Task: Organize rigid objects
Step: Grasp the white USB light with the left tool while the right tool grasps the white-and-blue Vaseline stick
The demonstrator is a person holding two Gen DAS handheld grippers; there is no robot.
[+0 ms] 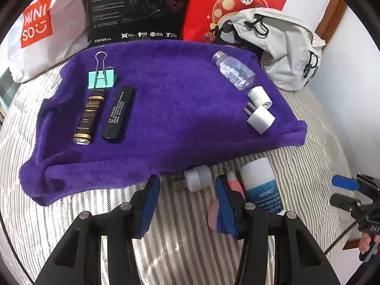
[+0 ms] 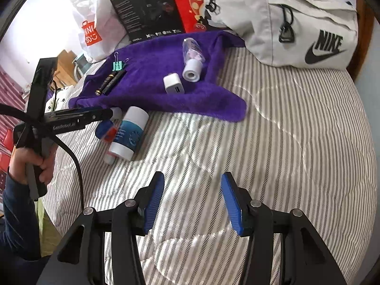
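Spread and empty, the left gripper (image 1: 186, 199) hovers over a white plug (image 1: 198, 178) just off the purple towel (image 1: 166, 109), beside a lotion bottle (image 1: 261, 185), while from the right wrist the right gripper (image 2: 192, 201), likewise parted, grasps nothing above the striped bedding (image 2: 285, 142).

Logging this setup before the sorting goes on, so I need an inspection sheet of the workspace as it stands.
Surface: striped bedding with a purple towel spread on it.
Job's things: on the towel, a green binder clip, a brown tube, a black stick, a pill bottle, a small white jar and a white charger; off the towel, a blue-and-white bottle and a small white cylinder.
Clutter: nothing seen.
Grippers: left gripper and right gripper both open, empty.
Cables: black cable from the left handle.
Surroundings: grey bag, black box, red bag, white shopping bag.
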